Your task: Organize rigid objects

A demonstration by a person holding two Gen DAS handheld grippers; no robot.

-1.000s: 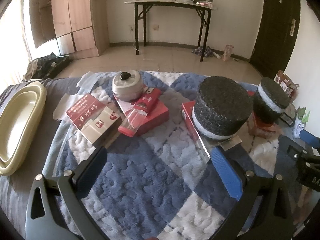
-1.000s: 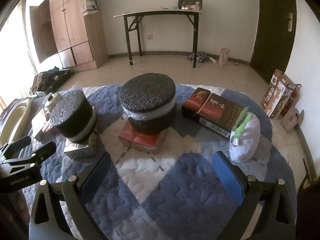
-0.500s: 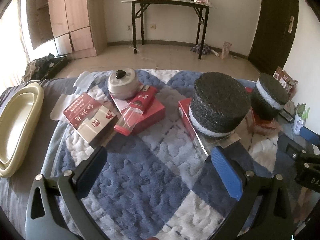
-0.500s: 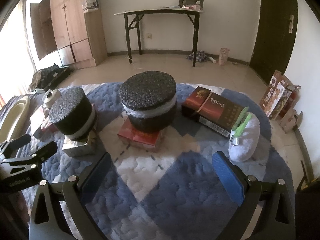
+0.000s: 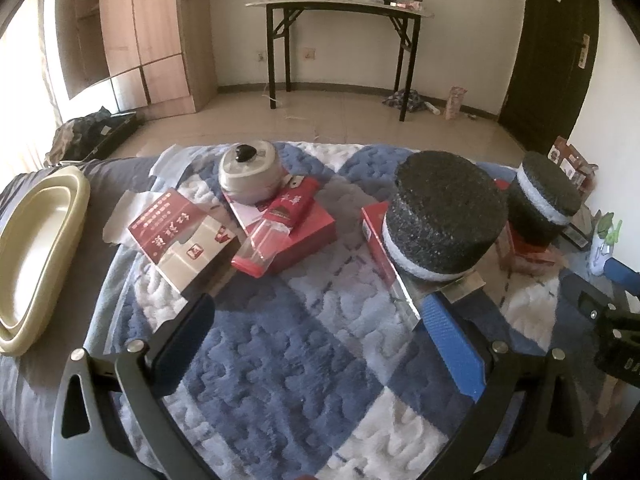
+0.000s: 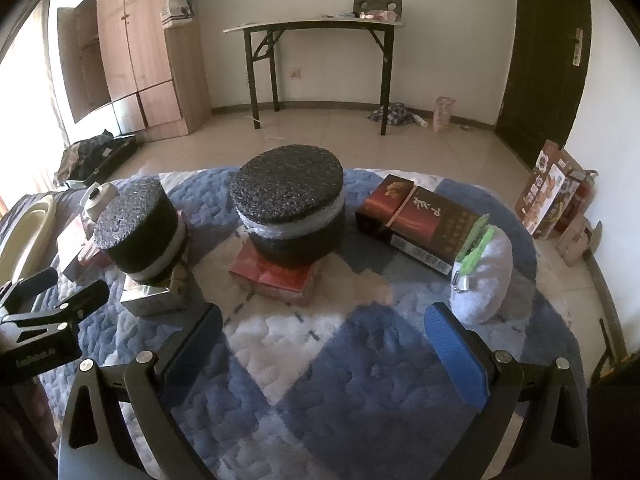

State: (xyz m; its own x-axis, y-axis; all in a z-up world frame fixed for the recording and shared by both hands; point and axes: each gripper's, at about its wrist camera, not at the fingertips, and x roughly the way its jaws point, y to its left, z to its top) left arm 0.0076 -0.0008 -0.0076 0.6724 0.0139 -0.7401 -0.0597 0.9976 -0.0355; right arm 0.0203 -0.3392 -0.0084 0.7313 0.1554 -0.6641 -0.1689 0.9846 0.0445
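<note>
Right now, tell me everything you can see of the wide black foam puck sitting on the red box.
The wide black foam puck is a squat round cylinder of coarse, grainy black foam with a white foam band around its middle. It stands upright with its flat top level, resting on a flat red box which it partly overhangs, on the blue and white quilt. Neither gripper touches it; a dark carton lies apart on one side.

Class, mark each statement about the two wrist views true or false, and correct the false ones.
1. Both grippers are open and empty. True: left gripper, right gripper.
2. The wide foam disc sits on a red box. True.
3. The dark carton stands upright. False: it lies flat on the rug.
4. The green clip lies on the red box. False: it is on the white pouch.
5. The cream tray holds boxes. False: nothing shows in it.
</note>
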